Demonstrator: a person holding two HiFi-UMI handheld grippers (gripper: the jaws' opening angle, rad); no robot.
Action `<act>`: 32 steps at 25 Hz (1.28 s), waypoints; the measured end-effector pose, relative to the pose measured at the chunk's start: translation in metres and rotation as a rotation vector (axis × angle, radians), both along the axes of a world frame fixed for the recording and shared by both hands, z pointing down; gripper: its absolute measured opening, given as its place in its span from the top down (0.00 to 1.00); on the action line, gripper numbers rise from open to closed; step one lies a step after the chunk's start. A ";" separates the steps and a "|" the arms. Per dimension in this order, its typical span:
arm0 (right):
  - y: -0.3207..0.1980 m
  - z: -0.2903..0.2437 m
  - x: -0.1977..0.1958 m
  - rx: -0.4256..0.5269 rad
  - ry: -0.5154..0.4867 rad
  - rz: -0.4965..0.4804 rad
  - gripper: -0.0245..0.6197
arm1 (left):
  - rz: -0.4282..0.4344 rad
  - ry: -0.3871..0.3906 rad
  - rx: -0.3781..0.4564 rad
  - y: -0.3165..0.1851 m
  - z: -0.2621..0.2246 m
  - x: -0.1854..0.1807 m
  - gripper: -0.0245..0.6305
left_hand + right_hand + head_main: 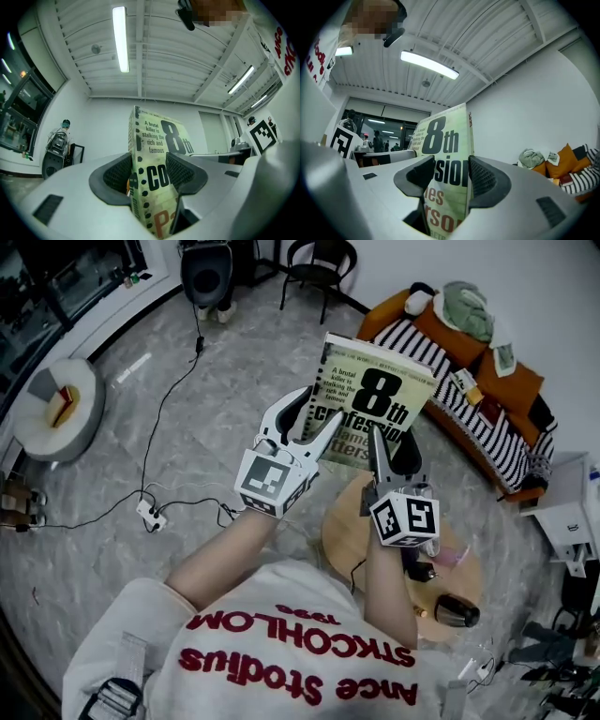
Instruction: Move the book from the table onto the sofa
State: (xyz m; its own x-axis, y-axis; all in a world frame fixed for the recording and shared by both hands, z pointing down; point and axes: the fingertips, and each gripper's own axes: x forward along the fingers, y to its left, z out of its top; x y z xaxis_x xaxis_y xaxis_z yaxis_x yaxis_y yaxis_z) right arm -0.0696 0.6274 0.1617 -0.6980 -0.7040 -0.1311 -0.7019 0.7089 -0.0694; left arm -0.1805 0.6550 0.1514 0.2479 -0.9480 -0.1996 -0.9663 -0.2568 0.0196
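While the jaws of the left gripper [314,423] and right gripper [386,444] clench the book [375,395], the sofa [386,313] lies beyond it, rightward.

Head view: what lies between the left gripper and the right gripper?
The book fills that gap in the head view; the left gripper and right gripper each clamp its lower edge.

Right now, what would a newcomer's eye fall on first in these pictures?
The green book stands out in the middle, held up above the floor with the left gripper and right gripper both clamped on it. The orange sofa with striped cover waits at upper right.
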 end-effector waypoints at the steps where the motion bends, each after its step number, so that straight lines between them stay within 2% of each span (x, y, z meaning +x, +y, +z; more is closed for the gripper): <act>1: -0.003 0.000 -0.010 0.000 0.002 -0.004 0.57 | -0.005 0.002 0.000 -0.002 0.000 -0.010 0.61; 6: -0.022 -0.004 -0.052 -0.003 0.018 0.008 0.57 | 0.014 0.021 0.004 -0.025 -0.004 -0.053 0.61; 15: -0.086 -0.013 -0.107 -0.011 0.040 0.110 0.57 | 0.119 0.044 0.001 -0.101 -0.013 -0.110 0.61; 25: -0.122 0.005 -0.143 -0.030 0.009 0.189 0.57 | 0.207 0.007 -0.016 -0.146 0.000 -0.146 0.61; 29: -0.129 0.013 -0.155 -0.051 0.022 0.197 0.57 | 0.220 0.019 -0.037 -0.154 0.008 -0.159 0.61; 32: -0.131 0.014 -0.152 -0.050 0.028 0.200 0.57 | 0.220 0.029 -0.038 -0.156 0.011 -0.156 0.61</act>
